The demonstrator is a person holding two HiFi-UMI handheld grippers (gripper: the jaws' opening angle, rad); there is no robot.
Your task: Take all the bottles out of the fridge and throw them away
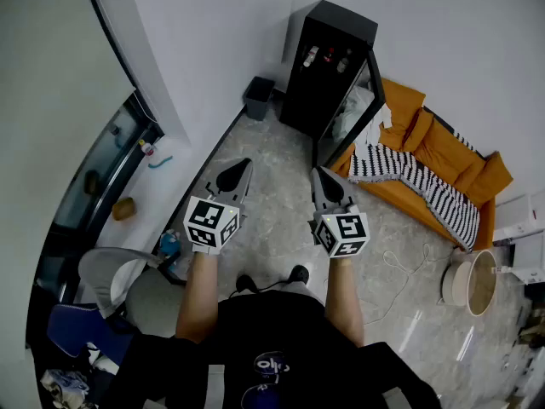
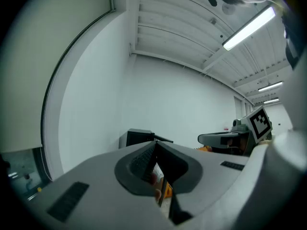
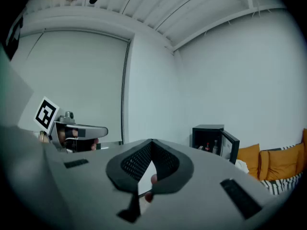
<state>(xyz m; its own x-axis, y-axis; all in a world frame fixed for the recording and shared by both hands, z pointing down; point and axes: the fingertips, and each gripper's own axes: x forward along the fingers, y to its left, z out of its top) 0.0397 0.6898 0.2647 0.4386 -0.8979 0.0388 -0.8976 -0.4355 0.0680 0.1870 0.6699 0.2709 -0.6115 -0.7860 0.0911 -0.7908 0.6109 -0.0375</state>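
- Tools first: the left gripper (image 1: 243, 169) has its jaws pressed together with nothing in them. The right gripper (image 1: 318, 175) is the same, closed tight on nothing. Both are held out level, side by side in front of the person.
- The fridge (image 1: 326, 66) is a small black one on the floor against the wall, at about 12 o'clock from the grippers and well apart from them. Its door (image 1: 349, 118) hangs open on the 3 o'clock side, toward the sofa (image 1: 443, 156).
- The bottles (image 1: 327, 57) are a few small ones on a shelf high up inside. They're too small to count properly, and all I can make out is some red on them.
- There's a dark bin (image 1: 258, 97) just beside the fridge at its 9 o'clock. My guess is that's where they get thrown.
- I can't tell if they're glass or plastic, or full or empty. I'd treat them as stiff, round and a bit slippery, maybe fragile, and easy to tip on the shelf.
- I'd grab one across the body around mid-height, below the neck. That way the pads sit on the widest straight part and it doesn't swing or squirt out.
- Looks to me like nothing has come out yet. The jaws need to open before either gripper goes into the fridge, and I'd take the nearest bottle first so the others don't get knocked over.
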